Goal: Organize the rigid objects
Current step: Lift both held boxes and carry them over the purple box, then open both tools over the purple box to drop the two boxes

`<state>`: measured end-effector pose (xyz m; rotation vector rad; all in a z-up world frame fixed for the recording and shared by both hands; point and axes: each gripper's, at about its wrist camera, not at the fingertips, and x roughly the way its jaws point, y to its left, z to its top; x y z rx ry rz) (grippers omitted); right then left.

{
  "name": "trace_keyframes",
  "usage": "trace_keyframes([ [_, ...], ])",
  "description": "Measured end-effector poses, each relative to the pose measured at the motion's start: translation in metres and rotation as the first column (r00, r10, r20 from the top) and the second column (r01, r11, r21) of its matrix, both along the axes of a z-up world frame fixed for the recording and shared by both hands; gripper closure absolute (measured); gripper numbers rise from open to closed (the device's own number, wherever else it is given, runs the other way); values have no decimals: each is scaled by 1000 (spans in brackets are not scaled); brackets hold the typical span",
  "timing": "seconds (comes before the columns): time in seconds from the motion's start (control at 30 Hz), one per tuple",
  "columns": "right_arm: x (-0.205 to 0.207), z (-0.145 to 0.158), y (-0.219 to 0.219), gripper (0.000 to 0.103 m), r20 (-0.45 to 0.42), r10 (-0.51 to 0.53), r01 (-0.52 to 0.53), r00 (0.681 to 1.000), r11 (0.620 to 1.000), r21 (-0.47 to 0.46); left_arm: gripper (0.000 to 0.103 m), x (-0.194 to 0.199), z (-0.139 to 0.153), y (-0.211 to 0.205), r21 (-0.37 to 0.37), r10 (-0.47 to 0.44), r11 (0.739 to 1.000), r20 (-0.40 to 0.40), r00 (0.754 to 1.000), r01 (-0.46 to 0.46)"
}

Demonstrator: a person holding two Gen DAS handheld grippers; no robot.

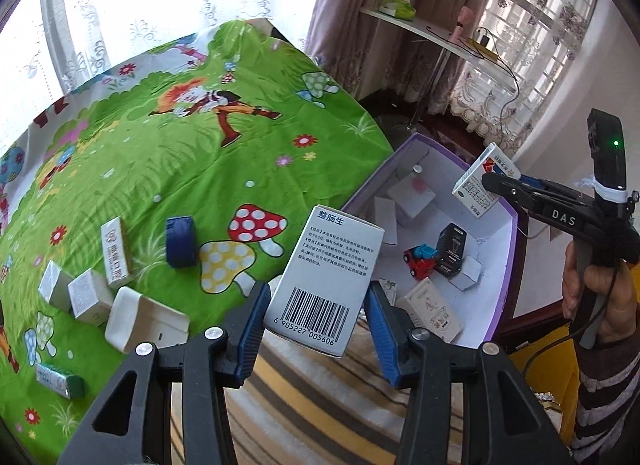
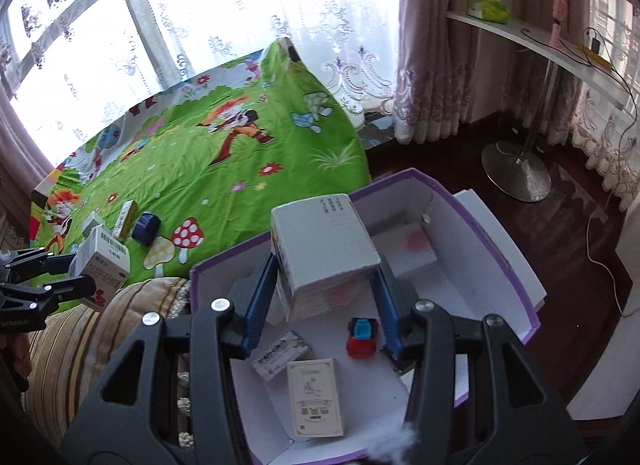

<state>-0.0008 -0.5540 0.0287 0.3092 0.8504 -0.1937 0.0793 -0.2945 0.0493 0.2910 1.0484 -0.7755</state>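
A green cartoon bedsheet point(image 1: 192, 169) printed with mushrooms and flowers covers a bed by a bright lace-curtained window. Beside the bed sits a purple-edged cardboard box point(image 2: 516, 265) with a white inside, resting against a striped cushion point(image 2: 92, 345). The left gripper point(image 1: 318, 311) has its blue-padded jaws set fairly wide, closed against both sides of a white medicine box point(image 1: 328, 277) with a barcode facing the camera; this carton is held upright in the air near the edge of the bed, just beside the purple-edged box. The right gripper point(image 2: 326, 285) also has its jaws fairly wide, pressed on the two sides of a white carton point(image 2: 324, 253), which hangs above the open purple-edged box. Lying inside that box are a cream carton with a figure drawn on it point(image 2: 316, 397), a smaller flat pack point(image 2: 280, 353), a black carton point(image 1: 450, 249) and a little red and blue toy car point(image 2: 362, 335). On the sheet, well apart from the purple-edged box, lie several small white cartons point(image 1: 88, 293) and a dark blue roll of tape point(image 1: 180, 241).
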Motion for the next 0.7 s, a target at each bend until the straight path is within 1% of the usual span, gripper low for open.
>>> trace_keyframes([
  [0.1,-5,-4,-16,51,-10,-35,35,999,999,-3,54,-4,-6,-23,22,-57,998,-9,998,58],
  [0.17,-8,-7,-23,51,-17,-52,51,999,999,-7,54,-4,-12,-37,29,-84,996,-30,996,85],
  [0.27,-10,-12,-32,51,-28,-67,67,997,998,-14,54,-5,-20,-57,37,-117,992,-56,992,119],
  [0.43,-10,-18,-41,51,-38,-79,79,996,997,-9,54,-10,-32,-88,82,-180,979,-70,981,186],
  [0.63,-6,-24,-50,51,-53,-92,92,994,996,-9,52,-8,-50,-108,113,-213,968,-115,970,226],
  [0.7,-4,-27,-52,51,-59,-94,93,994,996,-6,51,-5,-55,-109,131,-198,968,-128,972,214],
])
